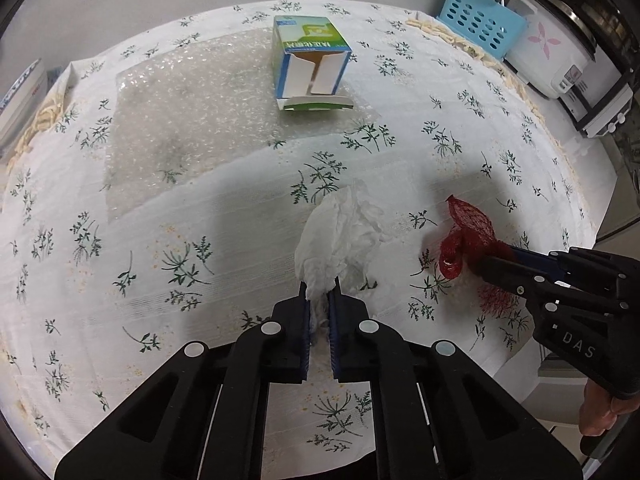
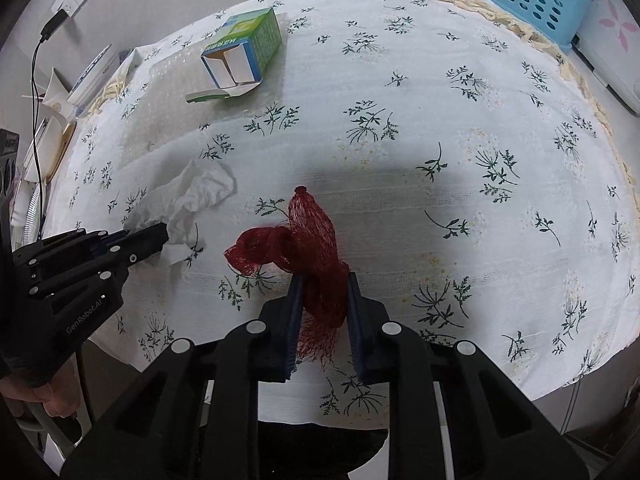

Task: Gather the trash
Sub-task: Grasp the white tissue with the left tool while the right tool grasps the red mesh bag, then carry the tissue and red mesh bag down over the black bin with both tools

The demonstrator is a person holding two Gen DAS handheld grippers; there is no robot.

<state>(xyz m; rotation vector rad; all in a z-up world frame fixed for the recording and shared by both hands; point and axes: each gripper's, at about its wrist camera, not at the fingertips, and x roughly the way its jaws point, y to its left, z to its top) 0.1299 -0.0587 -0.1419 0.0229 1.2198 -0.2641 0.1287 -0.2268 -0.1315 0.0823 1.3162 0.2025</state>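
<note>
Left wrist view. My left gripper (image 1: 320, 292) has its jaws clamped on the near end of a crumpled white paper tissue (image 1: 340, 232); the rest of the tissue fans out ahead of the fingertips and lies on the worktop, which is covered by a white cloth printed with green sprigs (image 1: 200, 220). To the right of the tissue and a little apart from it lies a bunched red plastic mesh net bag (image 1: 466, 236), with my right gripper (image 1: 486, 266) reaching in from the right edge and pinching it. Farther back, an open green, blue and white cardboard carton (image 1: 310, 60) lies on its side, flaps toward me, on a sheet of clear bubble wrap (image 1: 180, 112). A light blue perforated plastic basket (image 1: 482, 20) and a white rice cooker with a pink flower motif (image 1: 560, 52) stand at the far right corner.

Right wrist view. Jaws of the right gripper (image 2: 322, 280) closed on the red net bag (image 2: 312, 240): mesh fills the gap between the pads, its knotted tip points away from me, loose threads hang below the fingers. It rests on the cloth (image 2: 440, 200). My left gripper (image 2: 164, 236) enters from the left, closed on the tissue (image 2: 196, 192). Carton (image 2: 244, 48) far left, basket (image 2: 538, 0) top right.
</note>
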